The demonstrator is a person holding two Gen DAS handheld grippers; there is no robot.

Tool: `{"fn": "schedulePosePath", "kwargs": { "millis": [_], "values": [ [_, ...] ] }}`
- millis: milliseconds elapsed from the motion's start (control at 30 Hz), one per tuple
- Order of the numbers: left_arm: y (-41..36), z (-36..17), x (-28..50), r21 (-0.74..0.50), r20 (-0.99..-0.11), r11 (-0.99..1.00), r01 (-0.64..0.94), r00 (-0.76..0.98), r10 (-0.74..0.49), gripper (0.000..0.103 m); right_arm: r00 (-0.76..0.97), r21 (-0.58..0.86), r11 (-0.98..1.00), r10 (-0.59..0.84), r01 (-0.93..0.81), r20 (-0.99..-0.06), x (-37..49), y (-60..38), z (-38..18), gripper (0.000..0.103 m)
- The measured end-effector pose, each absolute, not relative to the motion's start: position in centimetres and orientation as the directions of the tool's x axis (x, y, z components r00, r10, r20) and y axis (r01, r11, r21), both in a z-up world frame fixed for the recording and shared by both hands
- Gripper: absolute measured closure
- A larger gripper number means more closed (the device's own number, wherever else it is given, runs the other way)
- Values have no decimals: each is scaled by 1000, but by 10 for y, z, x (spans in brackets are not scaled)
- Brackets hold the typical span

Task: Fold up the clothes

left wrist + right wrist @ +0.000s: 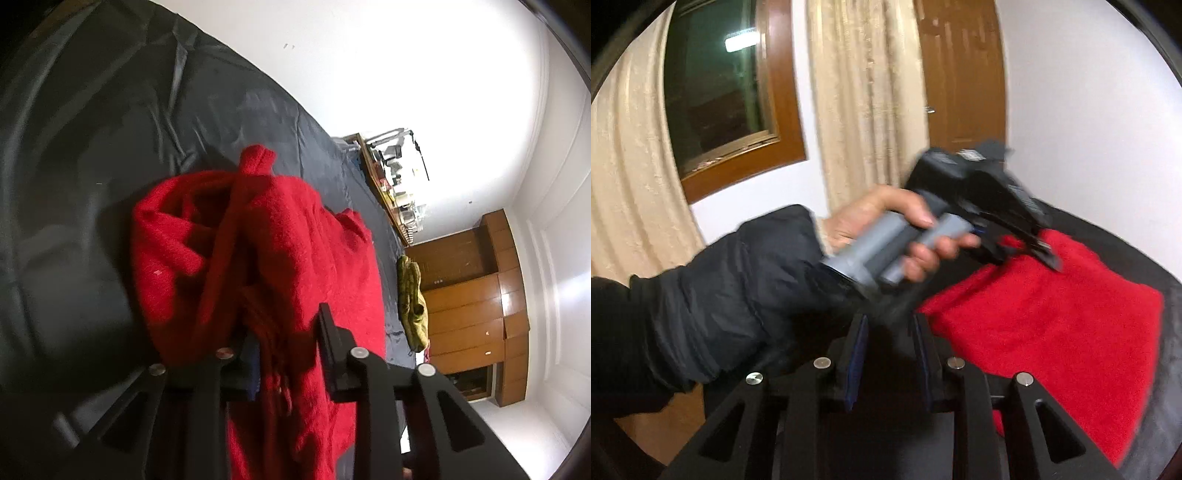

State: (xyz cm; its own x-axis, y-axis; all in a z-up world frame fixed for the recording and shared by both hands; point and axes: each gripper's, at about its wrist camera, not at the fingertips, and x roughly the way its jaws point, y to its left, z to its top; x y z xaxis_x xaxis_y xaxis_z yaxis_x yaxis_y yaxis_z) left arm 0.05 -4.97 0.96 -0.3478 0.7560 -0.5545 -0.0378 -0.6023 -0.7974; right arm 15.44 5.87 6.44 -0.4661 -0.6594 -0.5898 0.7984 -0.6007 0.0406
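Observation:
A red woolly garment (295, 240) with a fringe lies bunched on the dark bedsheet (110, 147). My left gripper (286, 321) stands open over it. Fringe and folds sit between its fingers, and cloth drapes over and hides the left fingertip. In the right wrist view the same garment (1052, 325) spreads flat at the right. A hand (879, 218) in a dark sleeve (738, 277) holds the left gripper (1049, 258) down at the garment's far corner. My right gripper (889, 319) is open and empty, hovering at the garment's near left edge.
An olive-green garment (412, 295) lies at the far edge of the bed. Beyond it are a cluttered shelf (395, 184) and a wooden wardrobe (472, 295). A window (716, 92), cream curtains (864, 92) and a wooden door (960, 74) stand behind the hand.

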Motion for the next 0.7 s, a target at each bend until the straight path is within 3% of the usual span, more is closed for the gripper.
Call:
{"fn": "schedulePosePath", "kwargs": {
  "millis": [133,200,467,700],
  "values": [
    [-55,20,24,-780,-570,-624,-37,-366,735,32,-562,27,-711,-577,702,-593,135,71,59,77],
    [-57,25,37,-770,-580,-638,-37,-376,723,25,-592,51,-759,-546,649,-593,137,103,67,77],
    [-41,37,86,-737,-609,-672,-74,-359,707,24,-659,170,-895,-423,413,-622,91,169,58,77],
    [-21,37,83,-727,-621,-682,-83,-344,704,22,-655,207,-899,-425,385,-625,83,175,53,77]
  ]
}}
